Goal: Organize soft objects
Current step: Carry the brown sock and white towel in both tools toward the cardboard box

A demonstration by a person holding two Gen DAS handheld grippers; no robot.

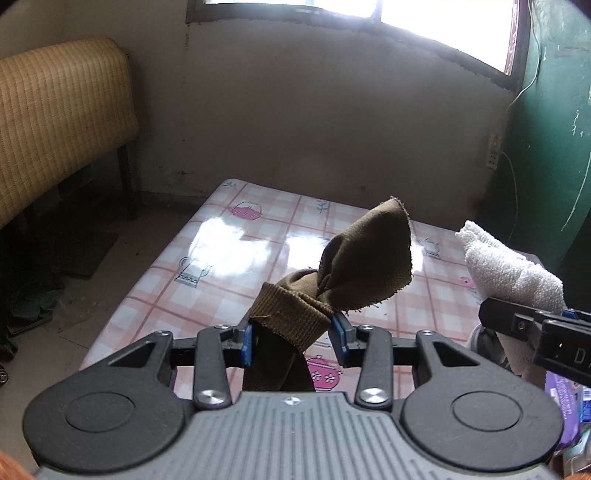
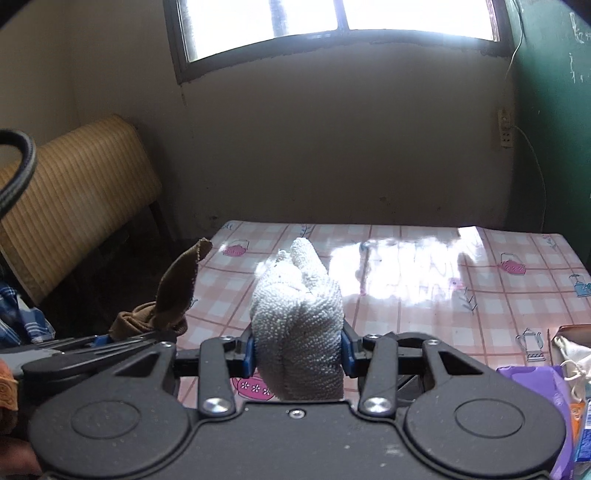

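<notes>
Below the left gripper clamping a brown sock and the right gripper clamping a white towel spreads a pink teapot-print checked tablecloth, window ahead.

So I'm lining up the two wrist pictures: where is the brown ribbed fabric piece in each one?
Left wrist: brown ribbed fabric piece at centre, clamped in the left gripper.
Right wrist: same piece at left of centre, beside the white knitted cloth.
Shared landmark: pink checked tablecloth.
</notes>
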